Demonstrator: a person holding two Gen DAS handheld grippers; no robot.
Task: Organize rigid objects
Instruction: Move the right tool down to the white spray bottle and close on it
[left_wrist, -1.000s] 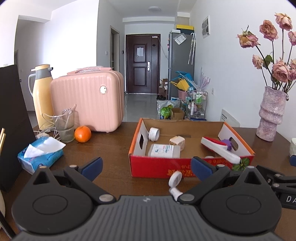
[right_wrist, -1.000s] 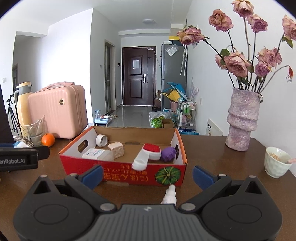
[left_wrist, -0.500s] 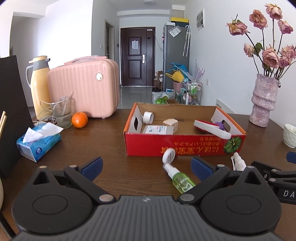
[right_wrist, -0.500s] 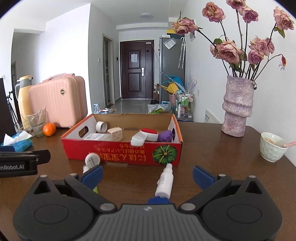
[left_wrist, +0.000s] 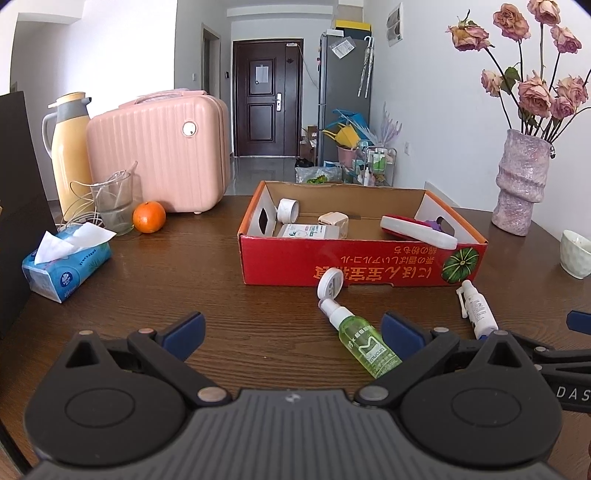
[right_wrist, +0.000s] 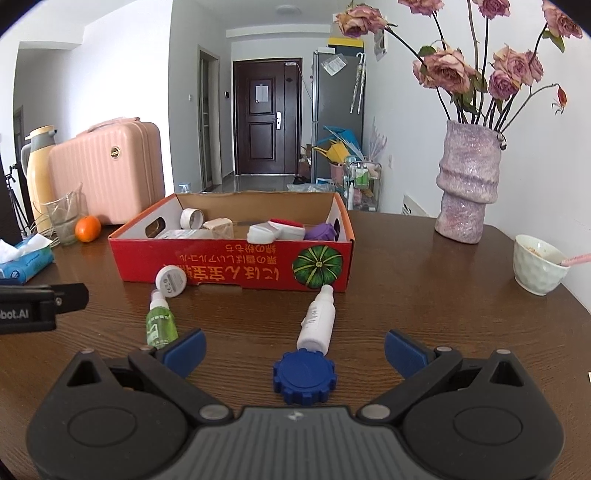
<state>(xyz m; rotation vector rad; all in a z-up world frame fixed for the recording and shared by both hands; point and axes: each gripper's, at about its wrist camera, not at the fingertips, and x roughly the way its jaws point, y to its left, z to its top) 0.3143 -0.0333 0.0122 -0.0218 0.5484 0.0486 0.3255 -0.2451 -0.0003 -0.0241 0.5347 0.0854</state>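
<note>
bright daylight | sharp focus | fisheye edge bending | dark corners | soft shadows

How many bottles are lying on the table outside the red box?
2. A green bottle, cap flipped open, lies before the red box's left half; a white bottle lies near its right corner. More may be hidden.
</note>
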